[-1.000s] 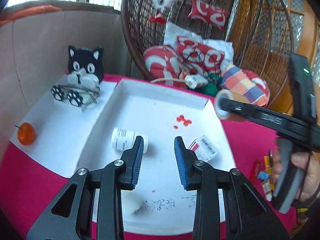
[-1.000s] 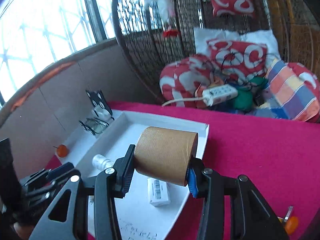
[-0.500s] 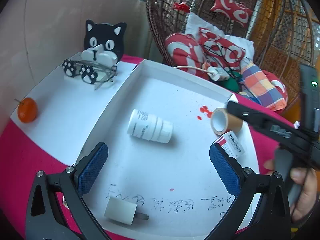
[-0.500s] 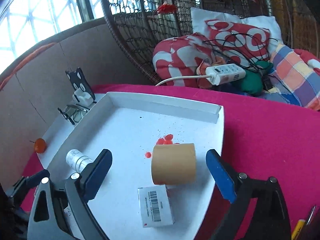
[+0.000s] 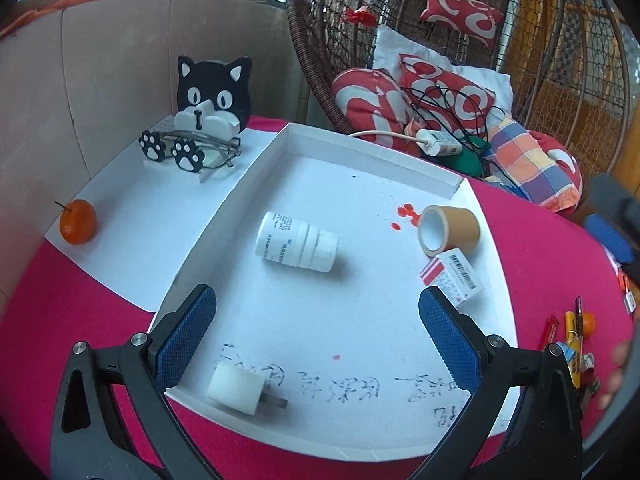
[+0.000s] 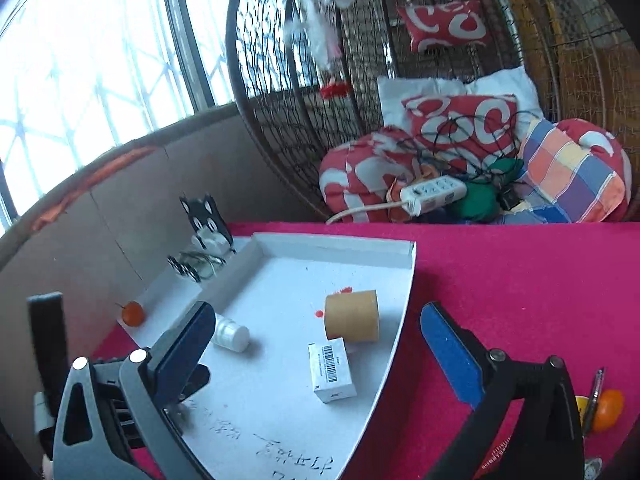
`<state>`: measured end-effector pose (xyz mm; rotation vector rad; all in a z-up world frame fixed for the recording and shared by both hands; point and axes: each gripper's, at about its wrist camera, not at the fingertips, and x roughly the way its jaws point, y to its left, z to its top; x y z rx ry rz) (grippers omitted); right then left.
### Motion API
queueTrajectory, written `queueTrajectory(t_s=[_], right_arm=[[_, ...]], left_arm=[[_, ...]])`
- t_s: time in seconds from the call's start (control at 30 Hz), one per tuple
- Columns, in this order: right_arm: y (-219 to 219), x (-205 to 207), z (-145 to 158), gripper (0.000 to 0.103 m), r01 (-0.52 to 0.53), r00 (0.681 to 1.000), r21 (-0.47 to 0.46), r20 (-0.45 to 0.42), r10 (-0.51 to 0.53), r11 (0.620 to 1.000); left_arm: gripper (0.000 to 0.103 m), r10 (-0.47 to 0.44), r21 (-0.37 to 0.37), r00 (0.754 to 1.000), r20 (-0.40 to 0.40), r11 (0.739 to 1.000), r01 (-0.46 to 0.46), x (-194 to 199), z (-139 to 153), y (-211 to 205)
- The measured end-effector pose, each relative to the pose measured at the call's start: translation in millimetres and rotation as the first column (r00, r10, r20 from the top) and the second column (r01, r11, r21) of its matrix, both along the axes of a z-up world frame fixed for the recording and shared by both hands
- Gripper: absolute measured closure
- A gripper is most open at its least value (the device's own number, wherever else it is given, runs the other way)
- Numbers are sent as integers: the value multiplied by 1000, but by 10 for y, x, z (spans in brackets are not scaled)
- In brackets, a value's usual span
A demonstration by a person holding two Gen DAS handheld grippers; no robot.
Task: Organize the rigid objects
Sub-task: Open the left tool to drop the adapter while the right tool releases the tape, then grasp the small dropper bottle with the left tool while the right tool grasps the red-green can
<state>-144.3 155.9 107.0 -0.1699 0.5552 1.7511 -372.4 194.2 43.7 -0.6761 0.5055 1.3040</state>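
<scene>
White tray holds one pill bottle, one tape roll, one barcoded box, one white plug, handwriting illegible, left gripper and right gripper fingers wide apart, empty.

The small items at the tabletop's right edge are too tiny to name. The white bottle is half hidden behind a gripper finger. Tray writing stays unreadable.

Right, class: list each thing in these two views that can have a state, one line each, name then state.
left gripper: open, nothing between the fingers
right gripper: open, nothing gripped
white bottle: on its side in the tray, cap on
tape roll: lying on its side in the tray
small box: flat, closed, touching the tape roll
white tray: holds four items
</scene>
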Motion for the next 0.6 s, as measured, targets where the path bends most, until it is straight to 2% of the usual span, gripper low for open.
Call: queueTrajectory(t_s=[0.17, 0.33, 0.6], right_arm=[[-438, 294, 330, 0, 95, 995, 143, -31, -91, 985], [-767, 616, 571, 0, 188, 981, 213, -93, -172, 959], [-1258, 1128, 726, 0, 294, 954, 314, -161, -255, 903]], left_arm=[[1, -25, 35, 999, -24, 999, 26, 132, 120, -112], [1, -54, 54, 998, -45, 997, 56, 317, 217, -203], [1, -130, 74, 990, -57, 988, 134, 642, 322, -347]])
